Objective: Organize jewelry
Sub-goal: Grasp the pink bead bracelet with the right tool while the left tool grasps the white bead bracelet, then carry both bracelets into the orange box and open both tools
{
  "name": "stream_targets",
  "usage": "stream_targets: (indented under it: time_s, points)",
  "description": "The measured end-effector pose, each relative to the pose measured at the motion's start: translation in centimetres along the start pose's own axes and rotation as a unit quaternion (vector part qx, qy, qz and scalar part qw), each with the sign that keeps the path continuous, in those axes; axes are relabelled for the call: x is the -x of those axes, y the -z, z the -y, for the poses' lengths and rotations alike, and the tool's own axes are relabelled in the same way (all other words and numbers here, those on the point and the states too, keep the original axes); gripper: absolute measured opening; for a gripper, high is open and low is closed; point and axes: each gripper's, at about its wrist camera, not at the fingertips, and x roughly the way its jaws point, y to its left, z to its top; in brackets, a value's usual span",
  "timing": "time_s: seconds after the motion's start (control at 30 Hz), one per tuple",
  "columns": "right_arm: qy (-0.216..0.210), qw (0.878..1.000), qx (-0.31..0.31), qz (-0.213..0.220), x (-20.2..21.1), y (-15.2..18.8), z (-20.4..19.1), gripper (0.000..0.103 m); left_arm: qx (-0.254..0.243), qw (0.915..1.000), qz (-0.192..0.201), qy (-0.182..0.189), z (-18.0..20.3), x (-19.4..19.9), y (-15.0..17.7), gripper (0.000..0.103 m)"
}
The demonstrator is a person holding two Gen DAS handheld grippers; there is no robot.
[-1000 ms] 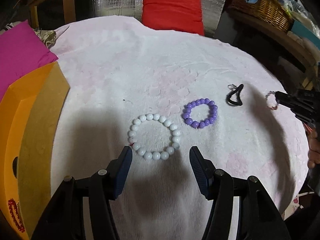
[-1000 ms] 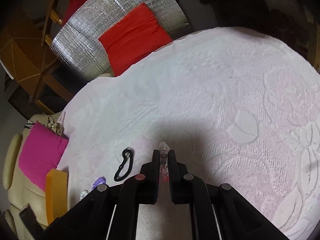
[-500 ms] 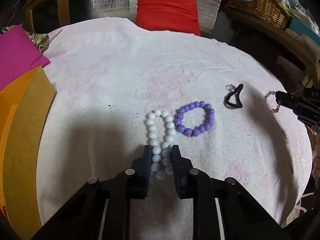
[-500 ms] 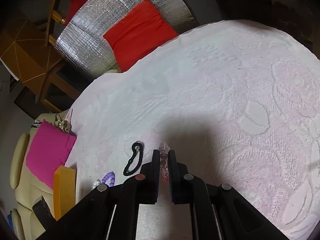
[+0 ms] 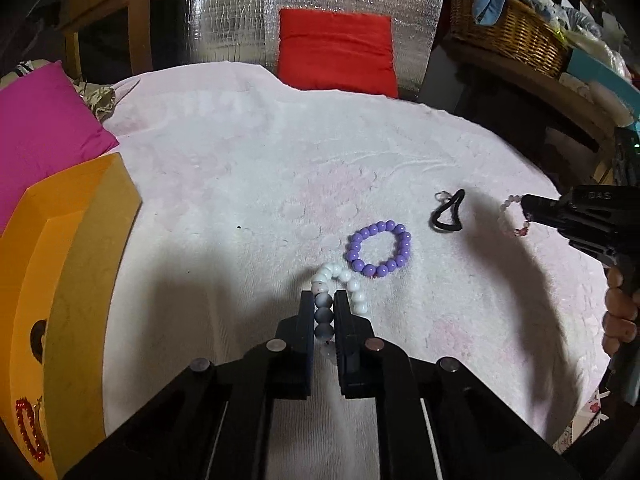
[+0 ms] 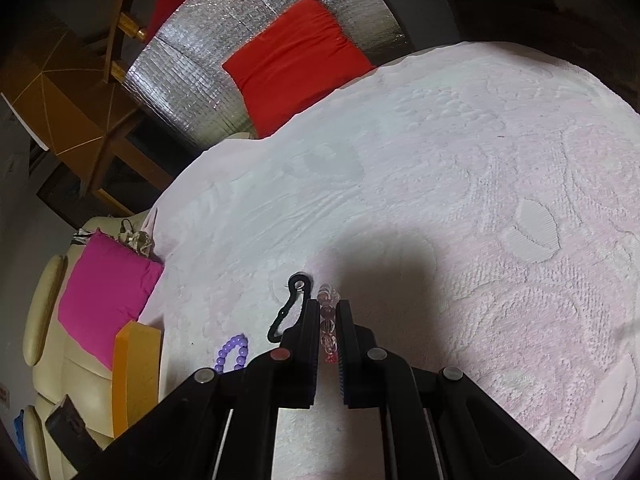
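The white bracelet [image 5: 334, 292] sits pinched between the fingers of the left tool [image 5: 324, 312], which is closed onto a run of its beads so that the loop is squashed narrow and its free end curls out ahead of the tips, close to the purple bracelet [image 5: 378, 249]. Gripping across the strand rather than around the whole ring makes sense: the beads are round and slippery, and a clamp on several at once keeps the elastic from rolling out. Whether the loop is off the bedspread [image 5: 280, 168] or dragging on it cannot be told from this view. The right tool [image 6: 329, 320] is likewise closed, on a clear bracelet [image 6: 328, 320] with a pinkish bead near its rear; in the left view that bracelet [image 5: 514, 216] hangs from the tool's tip above the cloth, at the right side. Between the two tools lie the purple bracelet and a black cord [image 5: 448, 212] with a small ring at one end, both flat on the bedspread and apart from one another, seemingly waiting their turn. At the far left stands an orange box [image 5: 80, 264], its lid raised, with a red bracelet [image 5: 30, 434] already lying inside, which suggests it is where the pieces are being gathered; the white one is probably bound there, a carry to the left. Pink [image 5: 44, 128] and red cushions [image 5: 336, 52] lie beyond the bedspread's edge.
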Motion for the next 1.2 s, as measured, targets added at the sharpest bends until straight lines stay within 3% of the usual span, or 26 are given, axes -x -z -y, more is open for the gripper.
stream_targets:
  time_s: [0.23, 0.4, 0.53, 0.6, 0.67, 0.73, 0.83, 0.87, 0.9, 0.93, 1.2]
  points:
    - [-0.005, 1.0, 0.0, -0.003, -0.1, 0.1, -0.2, 0.009, -0.009, 0.9999, -0.005, 0.01, 0.7, 0.5, 1.5, 0.009]
    - [-0.001, 1.0, 0.005, -0.007, -0.1, 0.4, -0.2, 0.009, 0.01, 0.9989, -0.04, 0.021, 0.3, -1.3, 3.1, 0.01]
    - [0.002, 1.0, 0.003, -0.006, -0.1, 0.4, 0.2, 0.009, 0.025, 0.9982, -0.037, 0.04, 0.1, -1.7, 3.5, 0.011]
    - [0.001, 1.0, 0.002, -0.007, -0.1, 0.4, 0.2, 0.009, 0.027, 0.9975, -0.039, 0.053, 0.2, -1.9, 3.3, 0.03]
    - [0.002, 1.0, 0.004, -0.006, -0.1, 0.4, 0.2, 0.009, 0.029, 0.9971, -0.035, 0.062, 0.4, -1.8, 3.3, 0.039]
    - [0.001, 1.0, 0.004, -0.007, -0.1, 0.5, 0.1, 0.009, 0.018, 0.9977, -0.035, 0.055, 1.0, -2.0, 3.2, 0.041]
    - [0.001, 1.0, 0.007, -0.007, -0.1, 0.6, -0.1, 0.009, 0.009, 0.9982, -0.034, 0.049, 1.4, -2.0, 3.1, 0.04]
    - [0.001, 1.0, 0.008, -0.007, -0.2, 0.6, -0.2, 0.009, 0.008, 0.9982, -0.032, 0.05, 1.4, -2.0, 3.1, 0.031]
    - [0.002, 1.0, 0.011, -0.007, -0.2, 0.7, -0.3, 0.009, 0.006, 0.9982, -0.033, 0.05, 1.5, -2.0, 3.0, 0.016]
    - [0.004, 1.0, 0.012, -0.008, -0.3, 0.7, -0.4, 0.009, 0.001, 0.9983, -0.035, 0.047, 1.6, -2.1, 3.1, 0.01]
    - [-0.006, 1.0, 0.021, -0.009, -0.6, 1.1, -1.6, 0.009, 0.014, 0.9986, 0.005, 0.05, 1.4, 0.3, 2.1, 0.009]
